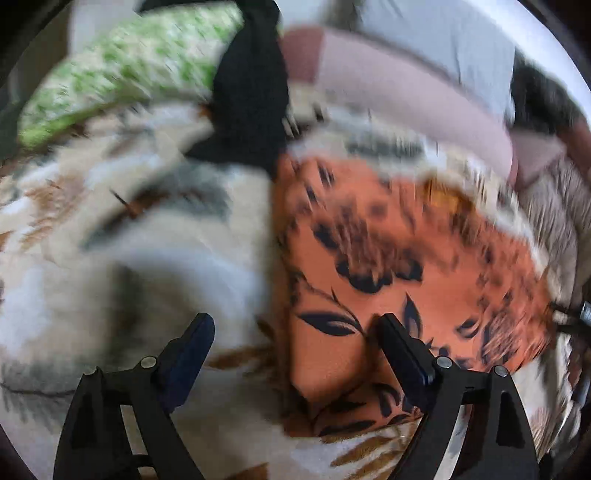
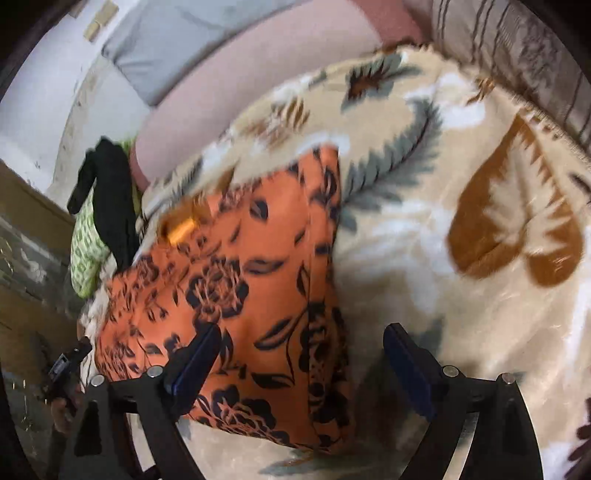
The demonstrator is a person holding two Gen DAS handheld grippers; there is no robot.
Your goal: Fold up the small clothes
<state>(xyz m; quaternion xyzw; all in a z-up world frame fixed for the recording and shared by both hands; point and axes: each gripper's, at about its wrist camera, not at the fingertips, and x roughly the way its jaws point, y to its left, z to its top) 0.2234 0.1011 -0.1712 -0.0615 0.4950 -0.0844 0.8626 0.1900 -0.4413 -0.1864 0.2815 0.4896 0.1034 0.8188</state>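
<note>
An orange garment with a black flower print (image 1: 406,251) lies flat and folded on a cream blanket with leaf patterns (image 1: 110,240). My left gripper (image 1: 295,319) hangs open over the garment's left edge, its right finger above the orange cloth and its left finger above the blanket. In the right wrist view the same orange garment (image 2: 251,288) fills the lower middle. My right gripper (image 2: 303,328) is open over the garment's right edge, with one finger above the cloth and the other above the blanket (image 2: 461,184). Nothing is held between either pair of fingers.
A black garment (image 1: 251,99) (image 2: 110,192) drapes over a green-and-white patterned cloth (image 1: 122,62) (image 2: 86,251) beyond the blanket. A pink cushion (image 1: 406,92) (image 2: 229,85) and a grey pillow (image 1: 443,33) (image 2: 166,44) lie behind. Striped brown fabric (image 2: 517,55) borders the blanket.
</note>
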